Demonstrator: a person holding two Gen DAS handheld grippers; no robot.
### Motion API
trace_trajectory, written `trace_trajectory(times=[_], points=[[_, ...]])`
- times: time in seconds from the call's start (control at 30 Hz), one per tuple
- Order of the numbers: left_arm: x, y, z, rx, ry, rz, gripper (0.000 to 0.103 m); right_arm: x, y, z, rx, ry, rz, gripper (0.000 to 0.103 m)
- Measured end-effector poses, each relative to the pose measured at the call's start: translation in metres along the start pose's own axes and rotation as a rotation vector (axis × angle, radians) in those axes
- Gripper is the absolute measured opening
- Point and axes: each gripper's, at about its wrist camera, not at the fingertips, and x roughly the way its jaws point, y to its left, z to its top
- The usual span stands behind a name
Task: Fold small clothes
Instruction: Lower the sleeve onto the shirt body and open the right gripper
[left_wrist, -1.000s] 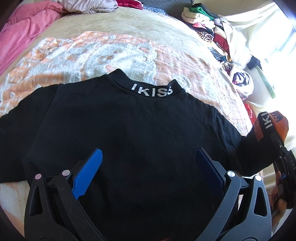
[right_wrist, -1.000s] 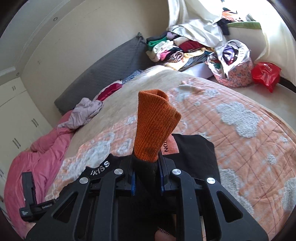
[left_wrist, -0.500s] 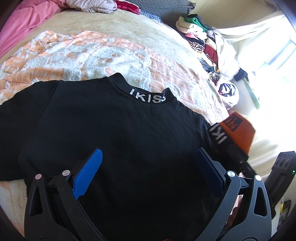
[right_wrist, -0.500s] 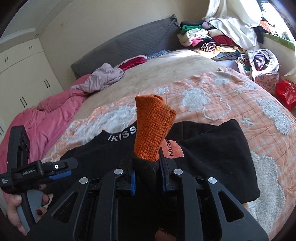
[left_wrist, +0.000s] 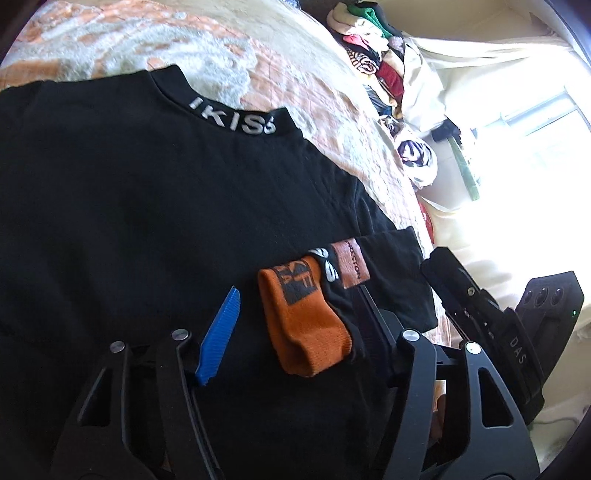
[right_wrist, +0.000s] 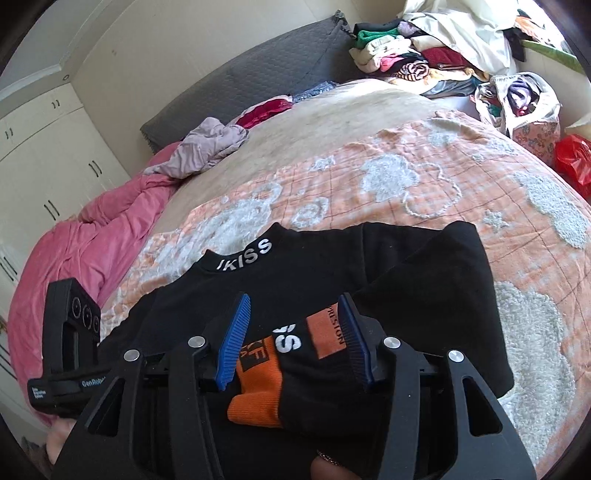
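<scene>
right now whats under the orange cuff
The orange cuff lies on the black sweater, its sleeve folded across the body. The blanket beneath is hidden there. The right tool is open around the cuff.

Both grippers hang low with jaws spread: the left gripper (left_wrist: 299, 314) and the right gripper (right_wrist: 295, 332) sit close together, side by side, seemingly gripping nothing.

Pink duvet (right_wrist: 92, 236) at nine o'clock, grey headboard (right_wrist: 258, 70) at twelve, clothes pile (right_wrist: 424, 55) and red bag (right_wrist: 572, 162) at two.
</scene>
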Motion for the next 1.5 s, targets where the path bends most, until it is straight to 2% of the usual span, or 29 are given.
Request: trace_trajectory(times=[0.1, 0.27, 0.3, 0.37, 0.47, 0.53, 0.73, 0.87, 1.07, 1.3, 1.5], points=[[0.016, -0.005, -0.007, -0.008, 0.038, -0.017, 0.053, -0.007, -0.010, 0.004, 0.034, -0.013, -0.009, 0.048], [0.038, -0.012, -0.012, -0.007, 0.046, 0.045, 0.051, -0.014, -0.019, 0.008, 0.066, -0.030, -0.019, 0.049], [0.039, -0.014, -0.012, -0.006, 0.039, 0.053, 0.045, -0.015, -0.021, 0.008, 0.072, -0.030, -0.026, 0.049], [0.043, -0.016, -0.010, -0.007, 0.046, 0.034, 0.018, -0.016, -0.024, 0.010, 0.082, -0.030, -0.037, 0.049], [0.046, -0.018, -0.008, 0.006, 0.048, 0.018, 0.008, -0.019, -0.035, 0.011, 0.119, -0.033, -0.049, 0.049], [0.040, -0.023, -0.007, 0.035, 0.029, -0.007, 0.006, -0.023, -0.044, 0.013, 0.151, -0.038, -0.061, 0.049], [-0.009, -0.047, 0.006, 0.178, -0.096, 0.012, 0.006, -0.024, -0.070, 0.012, 0.250, -0.024, -0.084, 0.049], [-0.031, -0.047, 0.016, 0.207, -0.141, 0.039, 0.005, -0.023, -0.070, 0.011, 0.258, -0.016, -0.083, 0.049], [-0.057, -0.041, 0.023, 0.231, -0.188, 0.066, 0.005, -0.015, -0.054, 0.008, 0.203, 0.012, -0.075, 0.049], [-0.092, -0.009, 0.031, 0.176, -0.247, 0.090, 0.005, -0.012, -0.048, 0.007, 0.180, 0.023, -0.073, 0.049], [-0.100, 0.020, 0.033, 0.114, -0.254, 0.145, 0.005, -0.010, -0.048, 0.006, 0.176, 0.032, -0.076, 0.049]])
